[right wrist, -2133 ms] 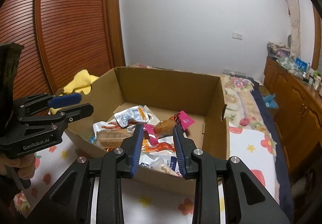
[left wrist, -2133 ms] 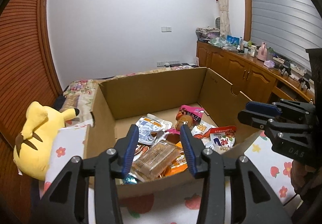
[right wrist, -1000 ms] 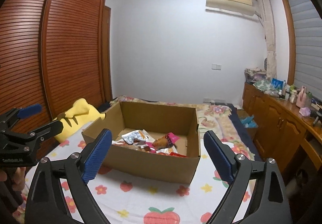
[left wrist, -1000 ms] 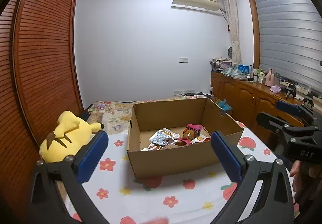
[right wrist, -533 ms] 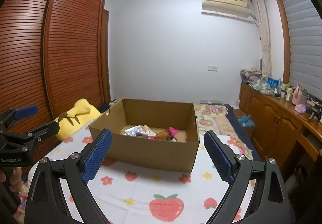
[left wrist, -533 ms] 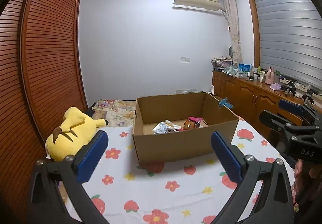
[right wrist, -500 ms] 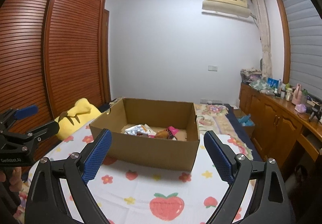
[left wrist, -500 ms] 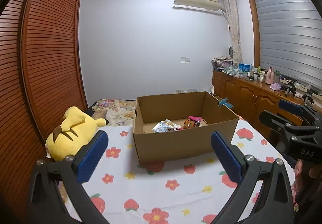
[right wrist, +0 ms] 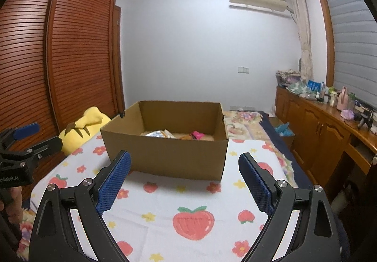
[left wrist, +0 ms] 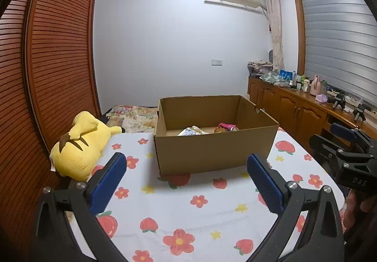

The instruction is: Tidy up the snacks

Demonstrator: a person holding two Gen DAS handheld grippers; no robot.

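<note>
White bedding printed with strawberries and flowers [left wrist: 188,203] covered the bed, and on it stood the open cardboard box [left wrist: 213,151], with a yellow plush toy [left wrist: 80,146] lying well apart at its left by the slatted wardrobe doors [right wrist: 77,50]. Only the tops of the snack packets [left wrist: 207,130] showed over the box's near wall, a silvery one and a pink one among them; how many lay beneath could not be told. Both the left tongs [left wrist: 186,177] and the right tongs [right wrist: 186,179] were spread wide and held nothing, hovering short of the box over bare bedding. No snack appeared outside the box, so the sorting looked close to finished, or a further step lay out of view. The likeliest trouble was with the soft surface: a push on a box wall, or a reach over the near rim, could tip or slide the light carton on the yielding mattress. Slick foil packets might also slip from the pads if pinched by a corner.
</note>
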